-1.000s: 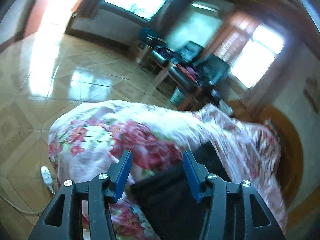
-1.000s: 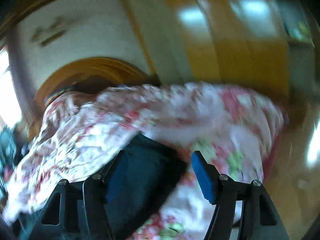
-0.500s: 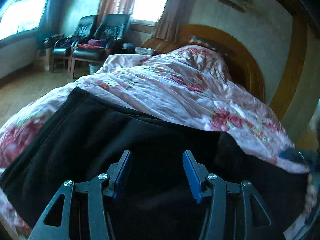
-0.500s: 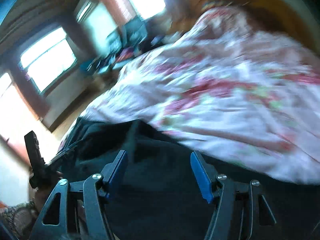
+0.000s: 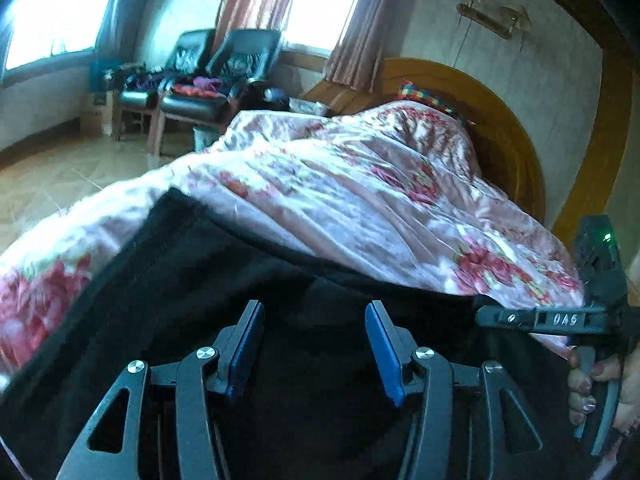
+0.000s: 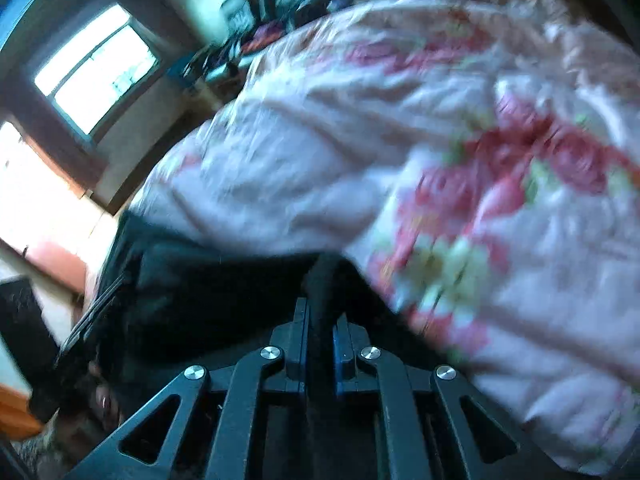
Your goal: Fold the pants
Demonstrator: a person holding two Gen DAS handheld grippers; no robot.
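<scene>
Black pants (image 5: pixel 168 304) lie spread across the near end of the bed, on the floral quilt (image 5: pixel 360 200). My left gripper (image 5: pixel 316 346) hovers just over the dark cloth, open, its blue pads (image 5: pixel 248 344) well apart with only flat fabric under them. At the right edge of that view, my right gripper (image 5: pixel 486 315) reaches in side-on to the pants' far edge, with a hand (image 5: pixel 588 384) on its handle. In the blurred right wrist view, my right gripper (image 6: pixel 320 320) is shut on a raised fold of the black pants (image 6: pixel 208 296).
The bed has a curved wooden headboard (image 5: pixel 508 128) with a colourful pillow (image 5: pixel 424 96) against it. Two black armchairs (image 5: pixel 208 80) stand by the windows across a tiled floor (image 5: pixel 48 176). A brass lamp (image 5: pixel 492 20) hangs on the wall.
The right gripper swung across the quilt to the pants and its jaws closed on a fold. The left gripper swung from the quilt's corner to above the pants, staying open.
</scene>
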